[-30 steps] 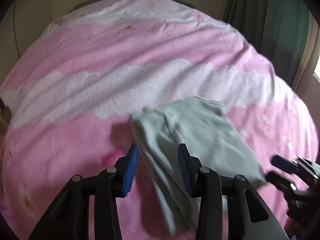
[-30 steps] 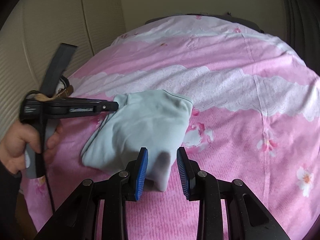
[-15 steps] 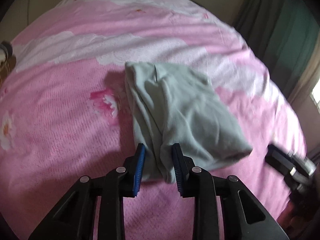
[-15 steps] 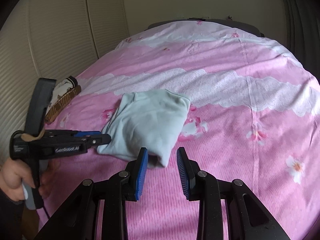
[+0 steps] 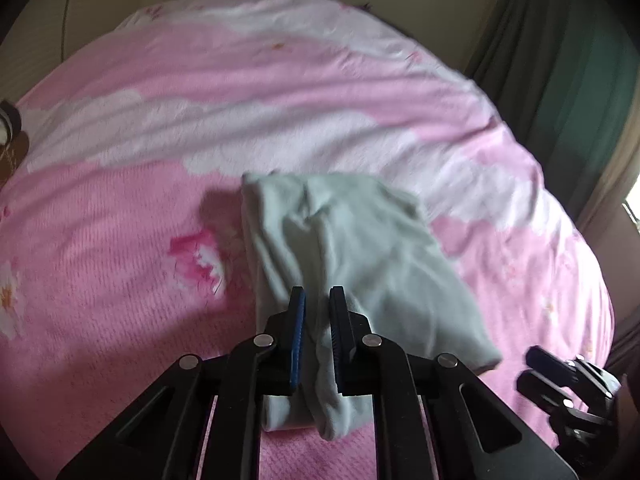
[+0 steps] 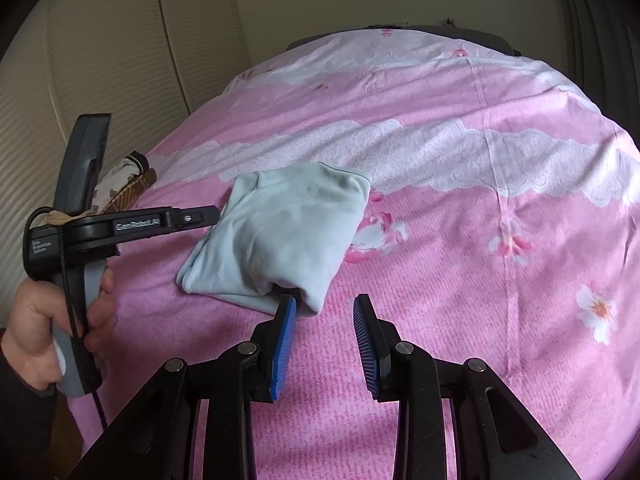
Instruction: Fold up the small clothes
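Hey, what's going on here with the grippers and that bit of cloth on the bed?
A person is folding a small pale grey-green garment on a pink floral bedspread, with a handheld gripper in each hand. The left gripper has its jaws shut on the garment's near edge. The right gripper hovers with jaws open at the garment's near corner, gripping nothing. The garment lies folded into a compact rectangle. A patterned brown and white cloth sits at the bed's left edge.

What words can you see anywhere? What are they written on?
"GenRobot.AI": grey letters on the black side of the left gripper, seen from the right wrist camera.
A small white label on the same gripper's black body, near the handle: about three short lines, too small to read.
No writing shows on the folded cloth or the bedspread.
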`<state>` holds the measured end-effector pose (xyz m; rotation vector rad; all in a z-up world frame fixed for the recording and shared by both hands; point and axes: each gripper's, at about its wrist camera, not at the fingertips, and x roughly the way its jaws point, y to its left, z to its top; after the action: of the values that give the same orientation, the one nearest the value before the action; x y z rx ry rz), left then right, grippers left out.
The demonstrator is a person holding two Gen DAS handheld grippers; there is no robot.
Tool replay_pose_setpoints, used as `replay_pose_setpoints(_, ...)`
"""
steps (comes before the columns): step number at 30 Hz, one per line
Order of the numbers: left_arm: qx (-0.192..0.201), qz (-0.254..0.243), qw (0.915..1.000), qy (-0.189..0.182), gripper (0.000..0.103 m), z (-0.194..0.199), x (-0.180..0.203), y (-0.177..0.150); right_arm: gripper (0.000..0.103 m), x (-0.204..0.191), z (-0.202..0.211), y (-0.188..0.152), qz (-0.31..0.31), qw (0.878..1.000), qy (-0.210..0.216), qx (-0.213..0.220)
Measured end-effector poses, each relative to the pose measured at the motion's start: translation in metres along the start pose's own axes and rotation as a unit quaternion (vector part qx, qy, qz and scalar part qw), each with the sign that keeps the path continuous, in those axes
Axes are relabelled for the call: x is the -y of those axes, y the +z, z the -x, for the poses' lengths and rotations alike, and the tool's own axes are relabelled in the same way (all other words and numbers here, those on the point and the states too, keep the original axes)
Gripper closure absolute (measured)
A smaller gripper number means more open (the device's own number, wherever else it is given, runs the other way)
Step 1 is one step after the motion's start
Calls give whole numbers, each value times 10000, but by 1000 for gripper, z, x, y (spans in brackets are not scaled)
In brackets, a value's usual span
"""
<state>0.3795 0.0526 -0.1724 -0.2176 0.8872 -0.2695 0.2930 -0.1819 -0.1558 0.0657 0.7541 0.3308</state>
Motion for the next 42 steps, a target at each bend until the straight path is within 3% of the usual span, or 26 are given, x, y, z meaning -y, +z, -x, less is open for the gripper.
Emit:
replay_pose_setpoints(8, -10, 356, 9994, -34, 88, -6, -9, -6, 71, 11, 1, -2, -100, 9999, -91, -7)
replay_pose_setpoints(13, 109, 861, 9953, -431, 88, -9, -25, -7, 71, 14, -1, -4, -145, 9998, -93, -48)
replay_pose_setpoints(17, 309, 1451, 9853, -847, 88, -10, -41, -6, 71, 14, -2, -5, -155, 9998, -92, -68)
replay_pose_setpoints(27, 128, 1735, 9809, -874, 89, -27, -46, -4, 71, 16, -3, -6, -185, 9998, -73, -77)
replay_pose_setpoints(29, 123, 1694, 9822, -799, 98, -26, -45, -4, 71, 16, -3, -6, -190, 9998, -77, -83)
replay_pose_setpoints(34, 61, 1463, 9871, -641, 98, -14, -44, 0, 71, 16, -2, -5, -207, 9997, -90, -62)
replay_pose_setpoints(38, 84, 890, 9953, -370, 98, -2, -31, 18, 71, 17, 0, -3, -204, 9997, -97, -16)
replay_pose_setpoints(42, -42, 523, 9983, -255, 98, -5, -26, 31, 71, 16, 0, -3, -210, 9997, -84, -16)
